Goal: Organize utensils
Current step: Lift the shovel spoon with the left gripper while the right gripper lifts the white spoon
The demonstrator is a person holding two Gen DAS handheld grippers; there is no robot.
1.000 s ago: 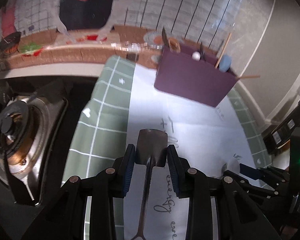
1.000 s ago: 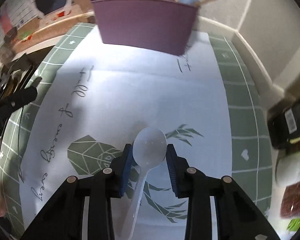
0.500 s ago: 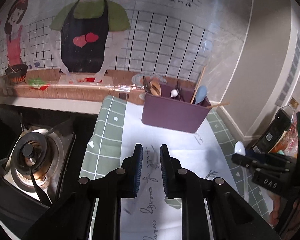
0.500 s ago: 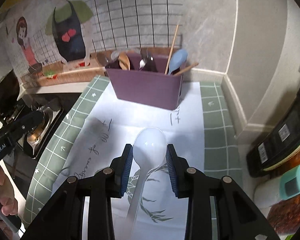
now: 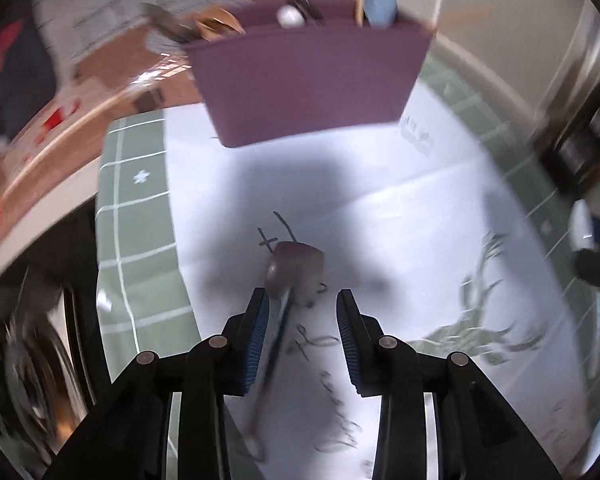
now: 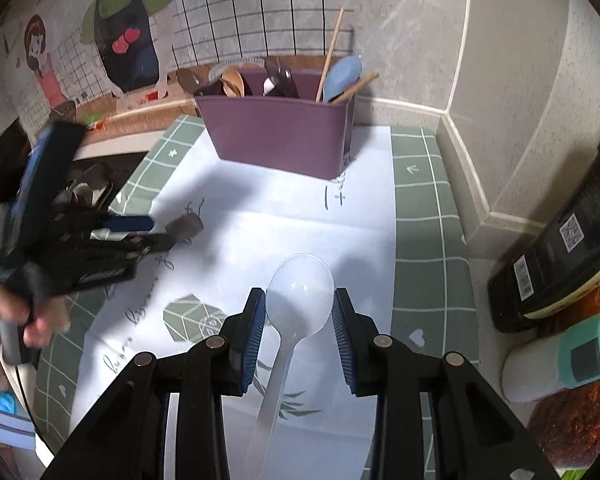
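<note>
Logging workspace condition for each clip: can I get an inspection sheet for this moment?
Surface: green-and-white printed mat on the counter.
Job's things: purple caddy at the back, holding utensils; white spoon; dark spatula, blurred.
Clutter: dark bottle and teal-capped container at the right edge.
Grippers: right hand-held gripper shut on white spoon; left hand-held gripper open around dark spatula.
Cables: nothing seen.
Surroundings: tiled wall with cartoon sticker.
</note>
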